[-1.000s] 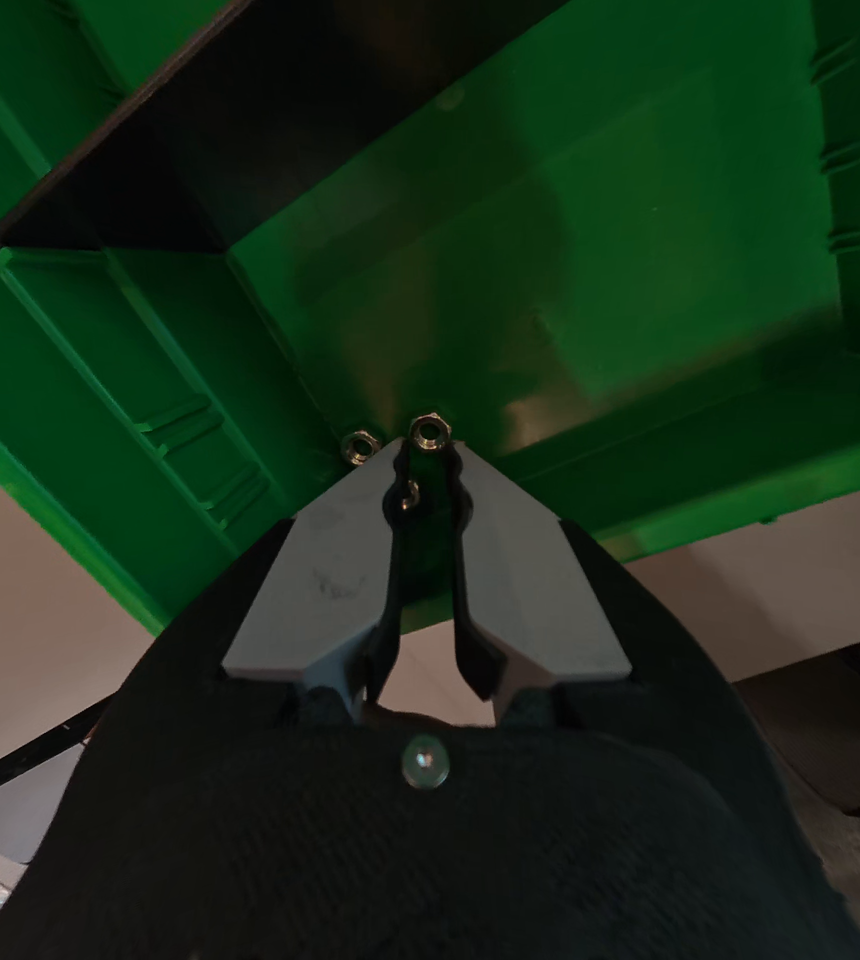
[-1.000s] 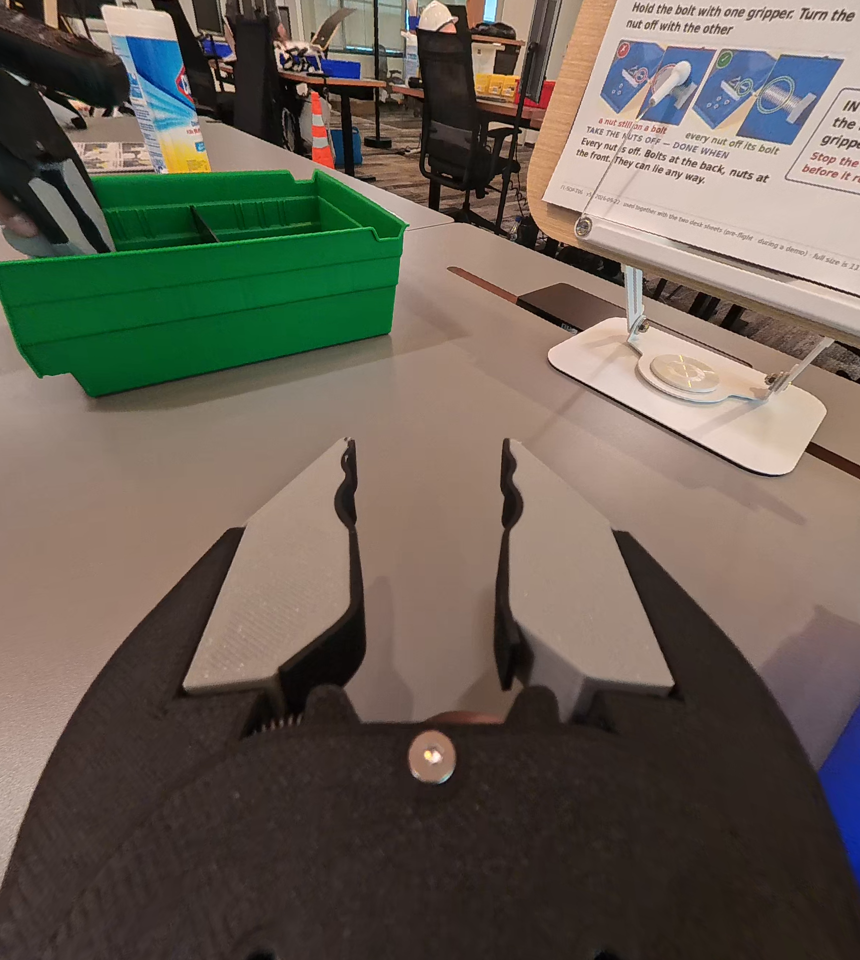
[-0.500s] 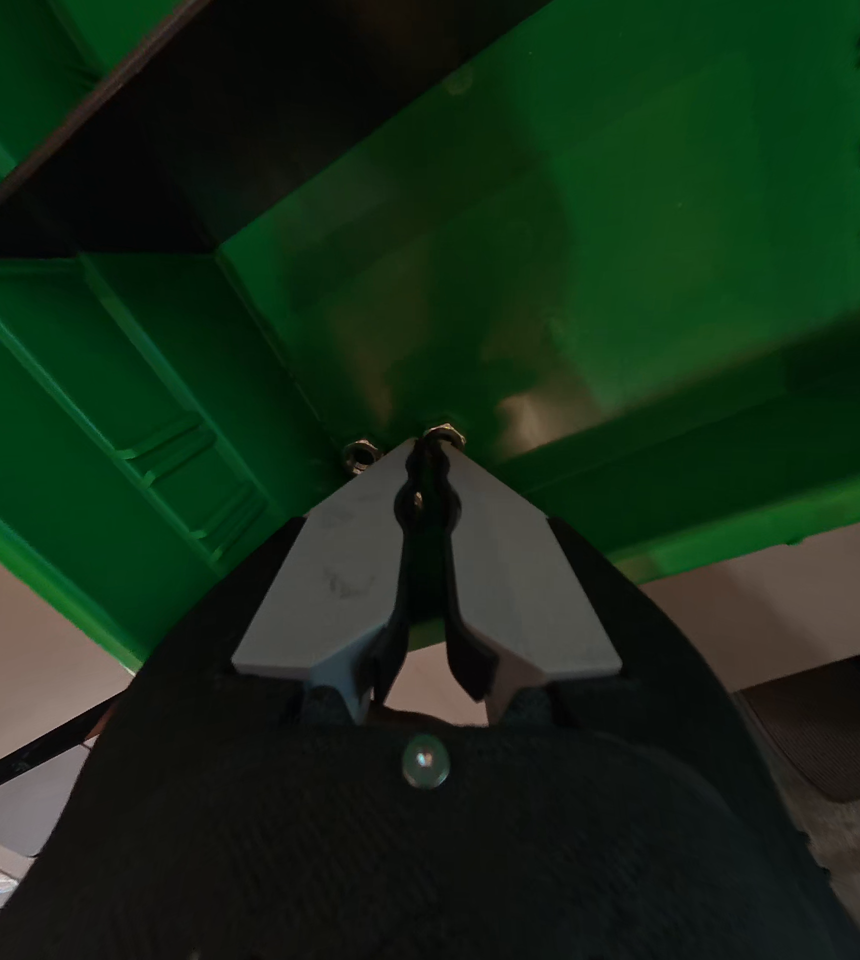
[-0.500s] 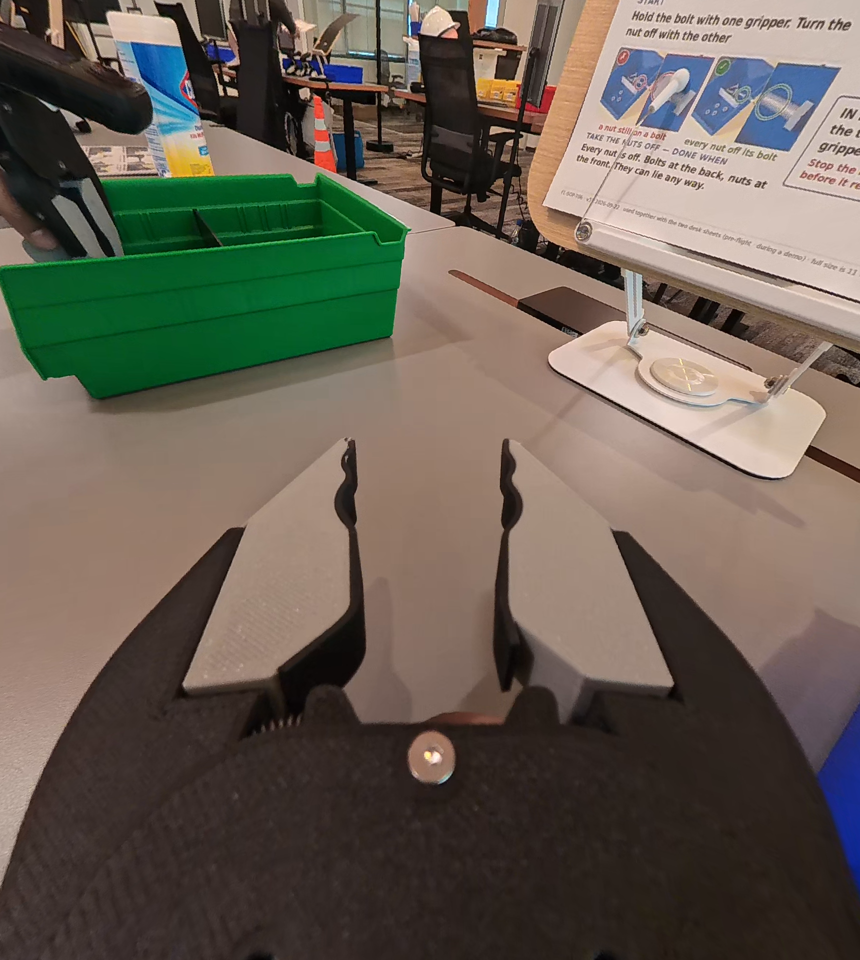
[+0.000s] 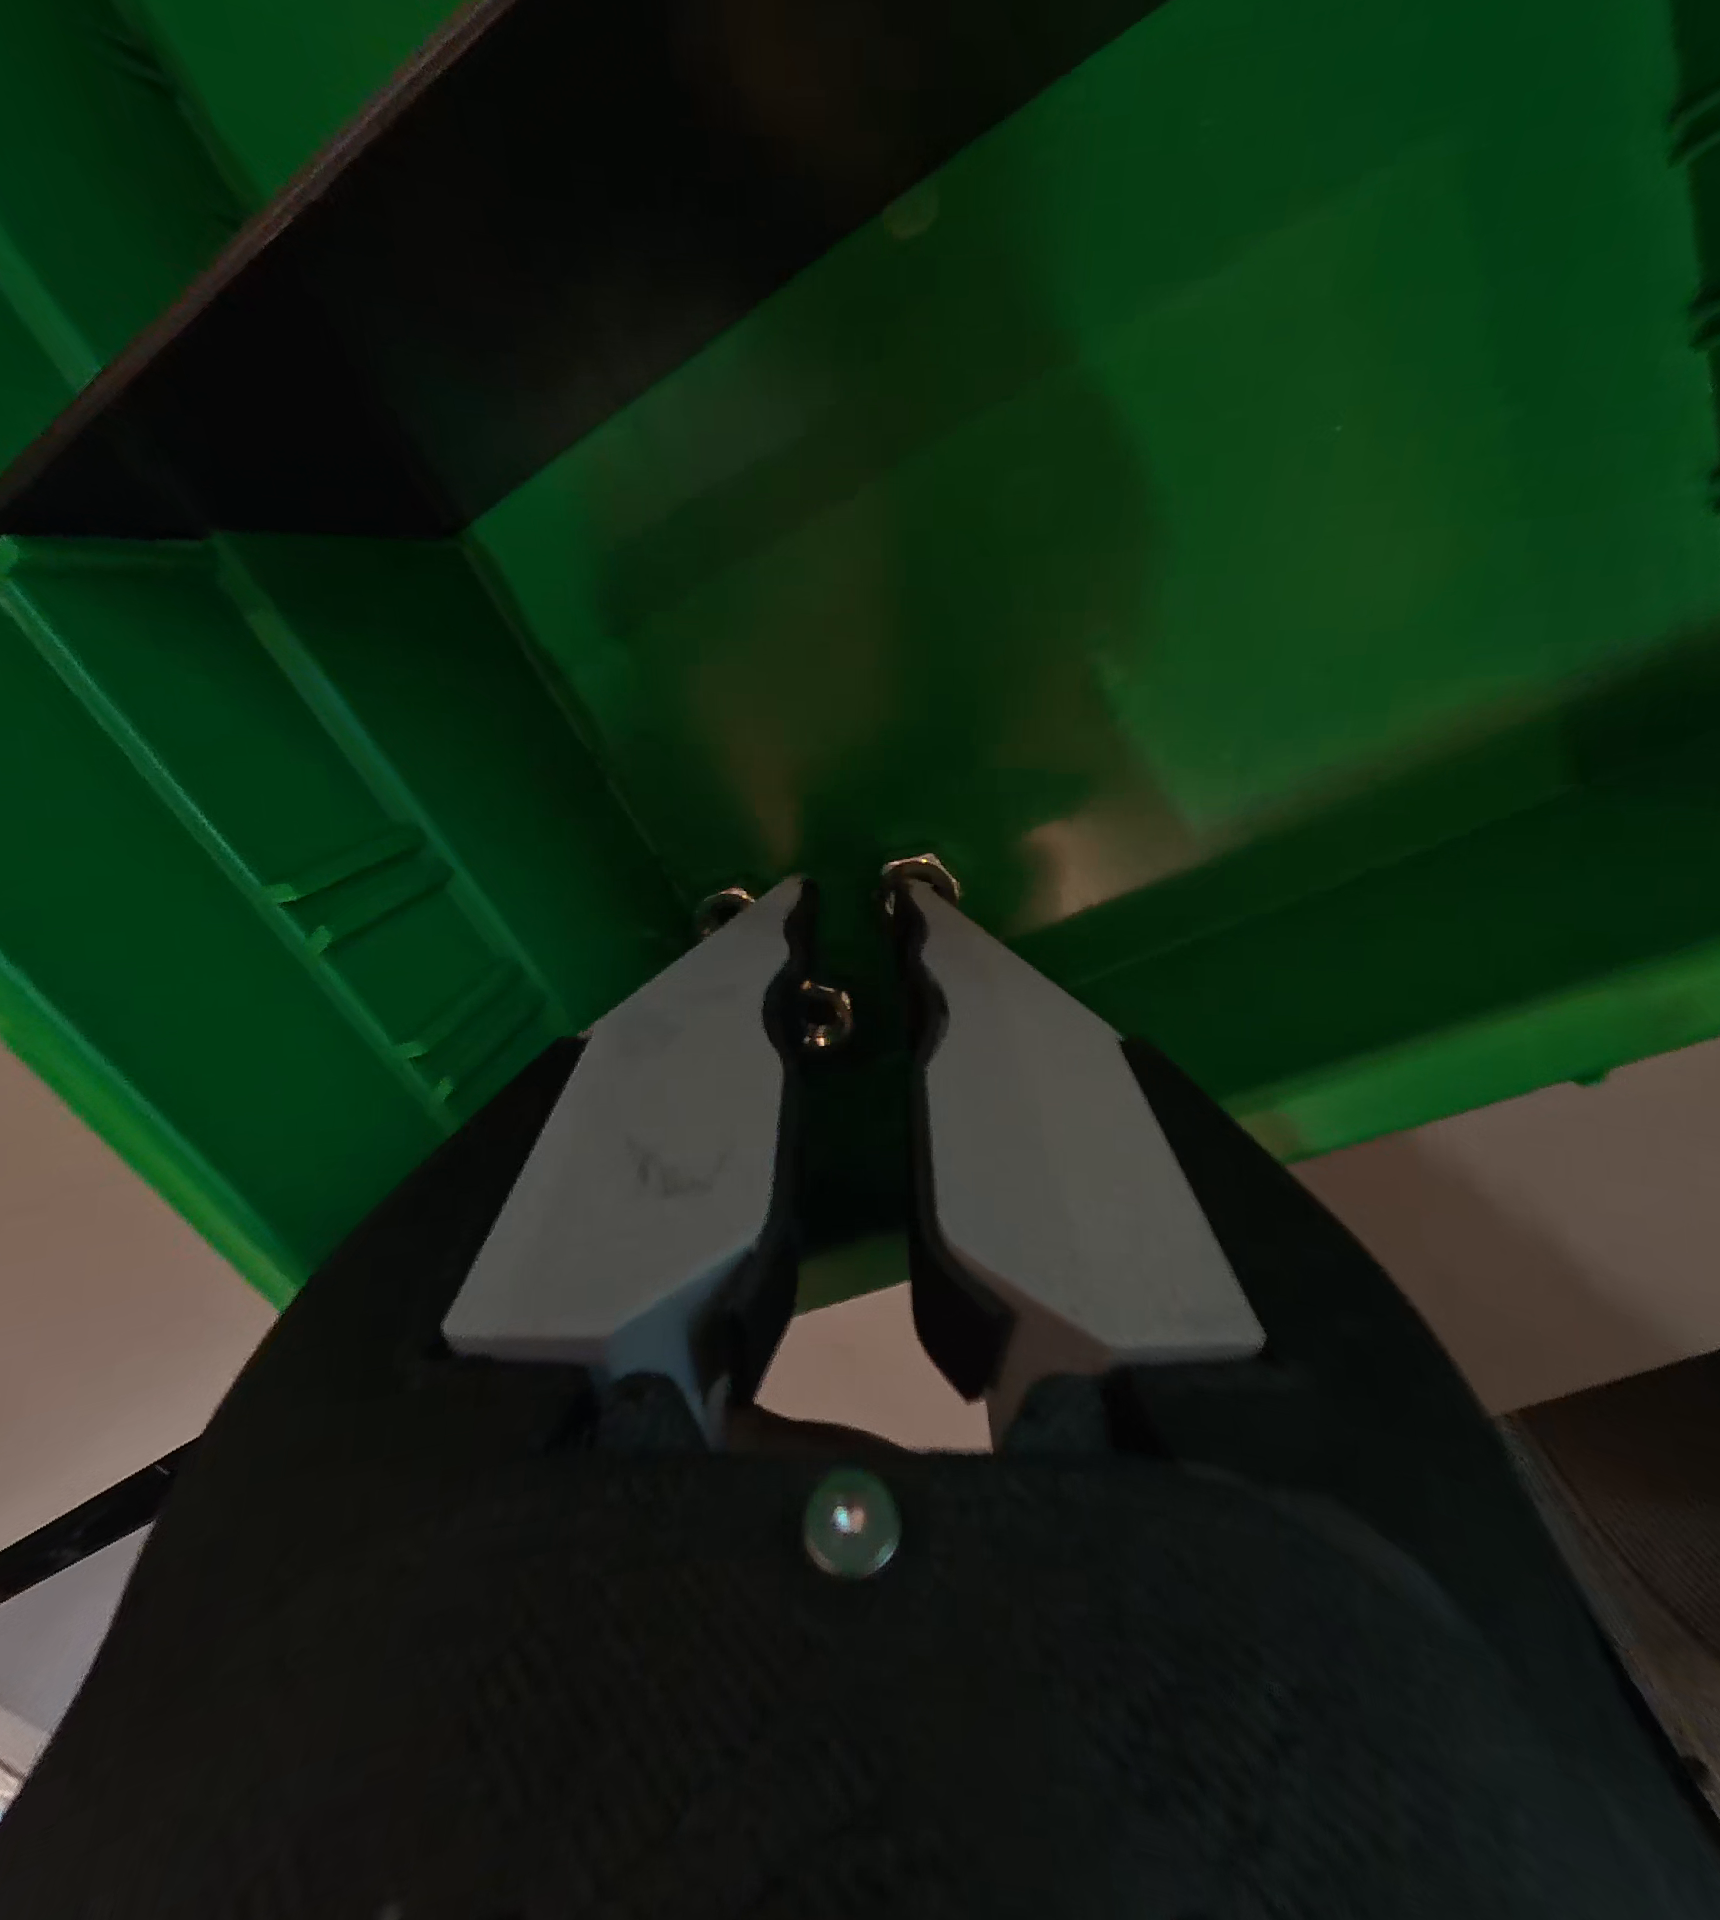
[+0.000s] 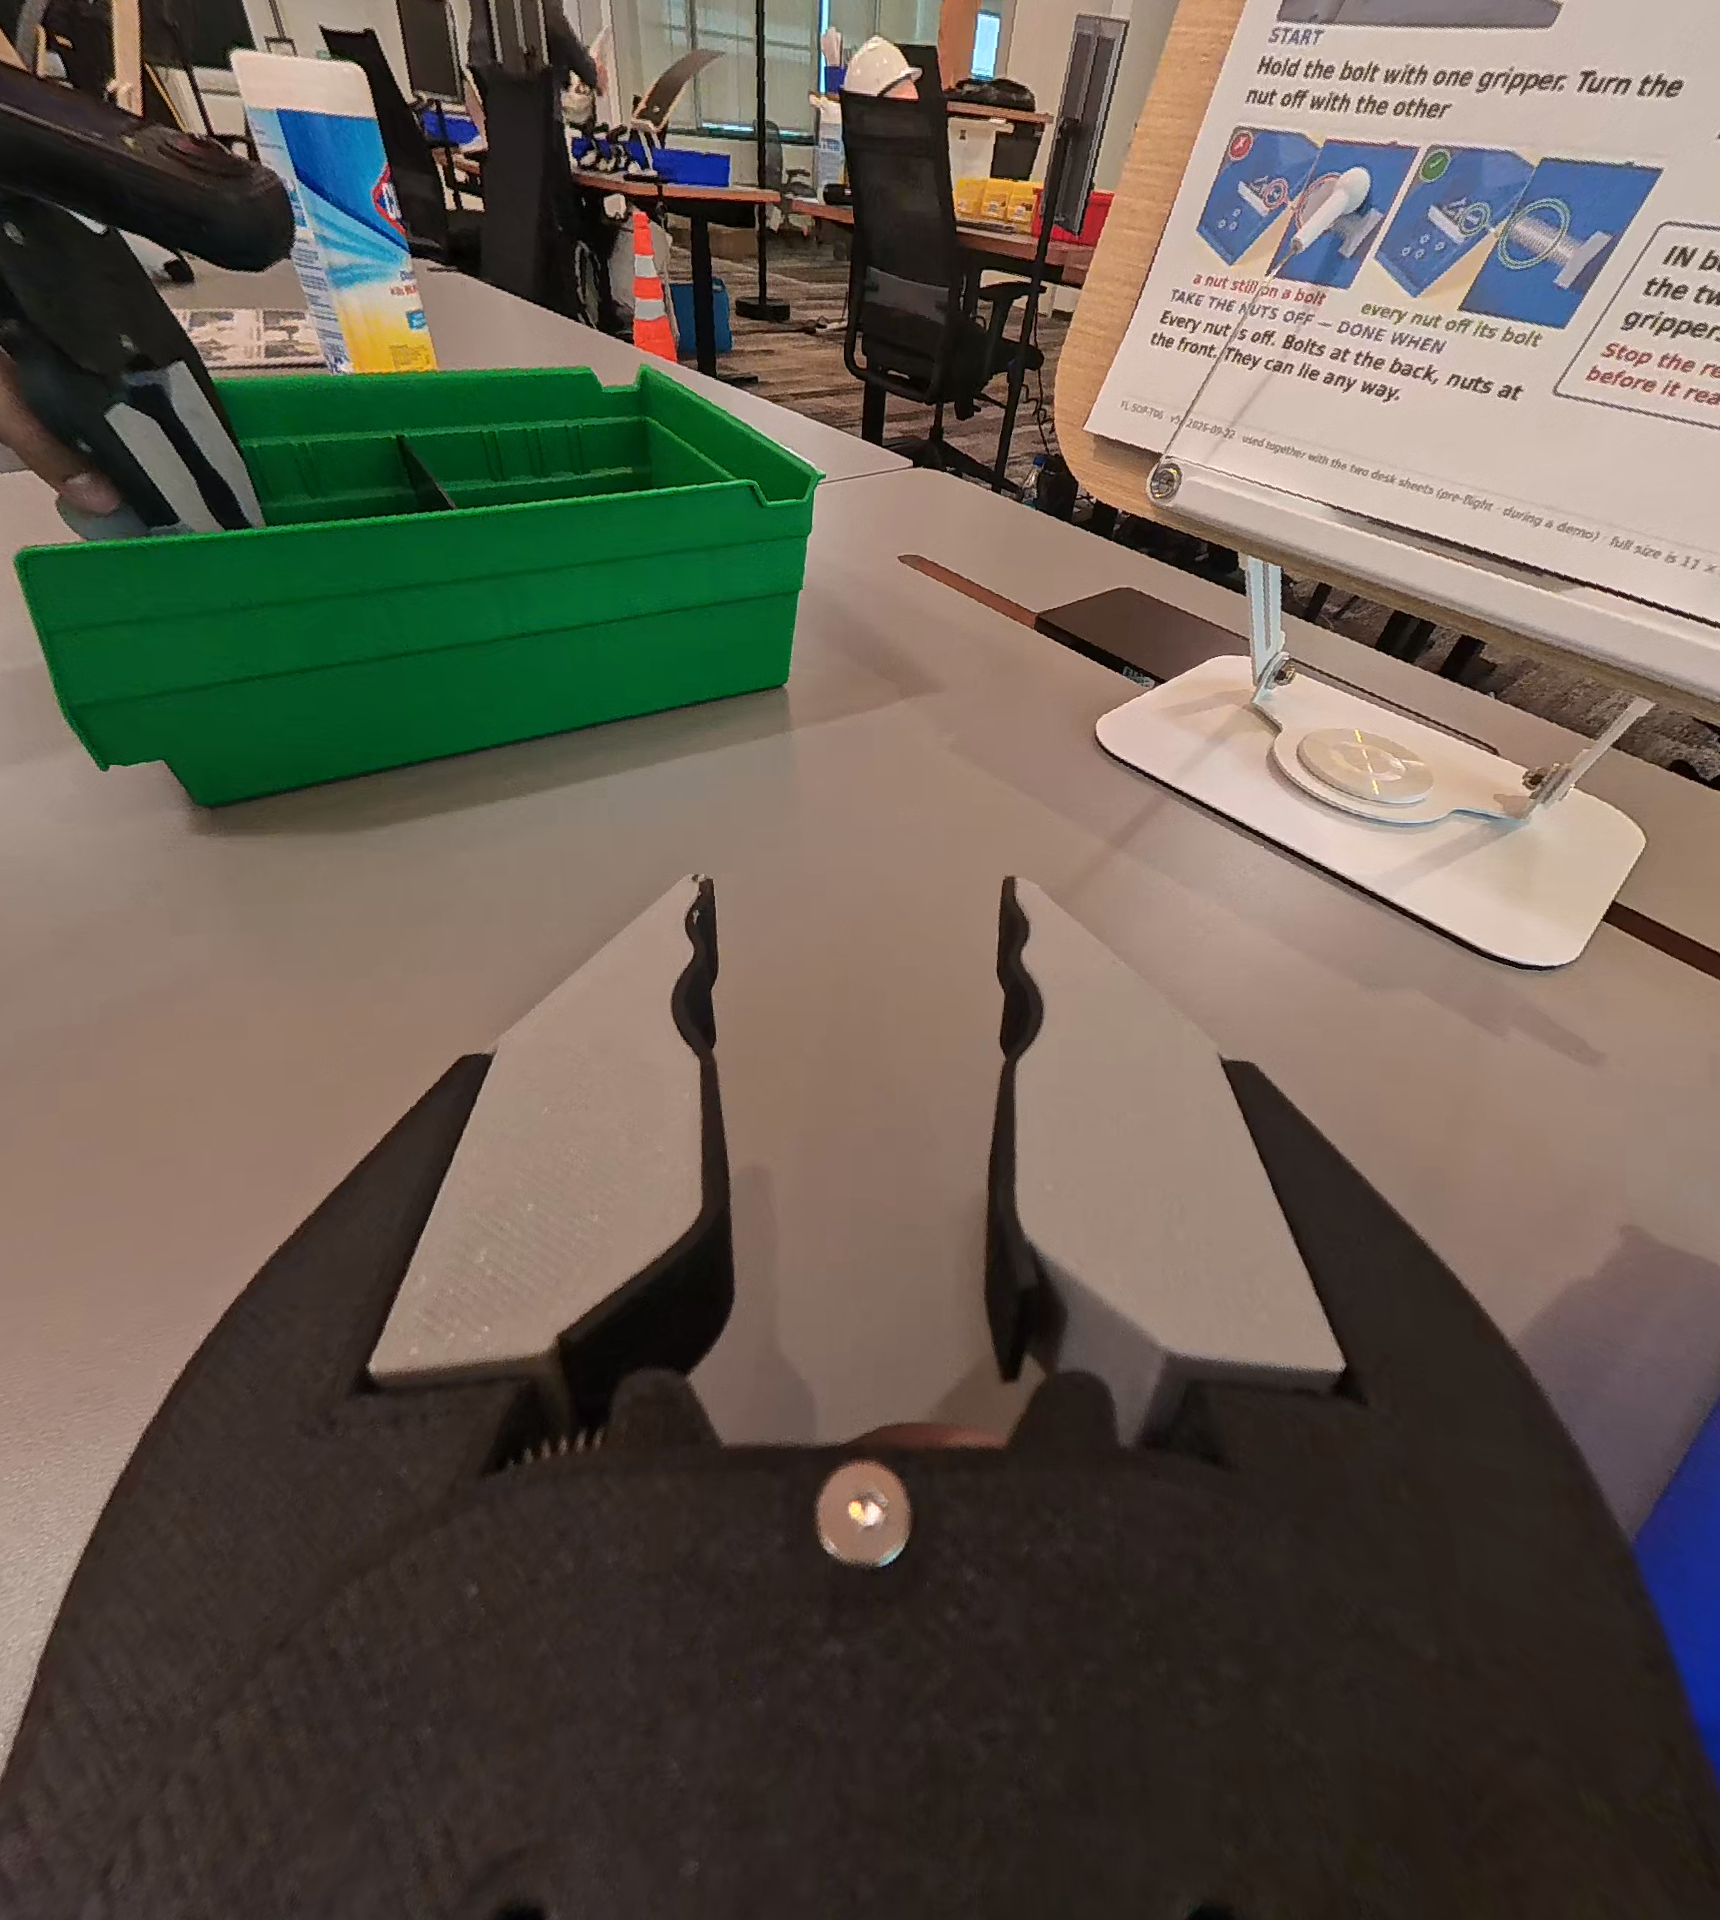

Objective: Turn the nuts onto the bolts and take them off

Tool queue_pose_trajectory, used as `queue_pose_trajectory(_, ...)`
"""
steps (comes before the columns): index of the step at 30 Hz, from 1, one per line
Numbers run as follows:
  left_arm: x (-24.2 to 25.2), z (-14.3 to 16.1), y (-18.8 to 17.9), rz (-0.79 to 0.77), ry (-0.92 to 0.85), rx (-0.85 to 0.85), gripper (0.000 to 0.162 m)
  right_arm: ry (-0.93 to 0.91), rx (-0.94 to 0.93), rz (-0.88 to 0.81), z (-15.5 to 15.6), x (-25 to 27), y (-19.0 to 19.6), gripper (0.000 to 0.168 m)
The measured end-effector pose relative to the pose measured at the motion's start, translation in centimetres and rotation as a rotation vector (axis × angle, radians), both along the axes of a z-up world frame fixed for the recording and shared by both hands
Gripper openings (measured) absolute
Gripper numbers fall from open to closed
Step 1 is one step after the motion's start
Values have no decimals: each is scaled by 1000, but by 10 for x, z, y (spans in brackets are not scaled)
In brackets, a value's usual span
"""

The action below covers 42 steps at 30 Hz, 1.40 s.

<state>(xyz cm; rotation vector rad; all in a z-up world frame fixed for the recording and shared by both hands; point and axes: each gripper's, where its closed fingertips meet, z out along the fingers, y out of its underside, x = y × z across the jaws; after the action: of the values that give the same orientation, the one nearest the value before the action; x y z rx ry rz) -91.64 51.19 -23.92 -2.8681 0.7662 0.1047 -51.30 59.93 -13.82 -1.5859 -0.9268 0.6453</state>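
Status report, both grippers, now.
Left gripper open inside green bin, three nuts at its tips, none held. Right gripper open, empty, over table.

Three loose metal nuts (image 5: pixel 825 1016) on bin floor (image 5: pixel 1147 520)

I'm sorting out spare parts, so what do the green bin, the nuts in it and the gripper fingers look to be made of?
The green bin looks like moulded plastic: uniform colour, ribbed walls, a soft sheen. The nuts look like metal, with bright glints on hexagonal edges. The left gripper fingers seem matte grey plastic, perhaps printed; the right gripper fingers show a fine layered texture.
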Motion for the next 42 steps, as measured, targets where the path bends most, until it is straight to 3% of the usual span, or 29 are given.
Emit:
queue_pose_trajectory(12, 2, -1, -1, -22, -2, -16, 14, -4, -1, 5, -1, -1, -1, 51)
queue_pose_trajectory(19, 1, -4, -3, -85, 81, -71, 15, 0, -6, 6, -1, -1, -1, 51)
queue_pose_trajectory(34, 7, -8, -3, -158, 119, -243, 3, 7, -3, 29, 4, -4, -6, 50)
queue_pose_trajectory(42, 12, -1, 9, -89, 33, -61, 2, -2, -10, 40, 1, -6, -8, 50)
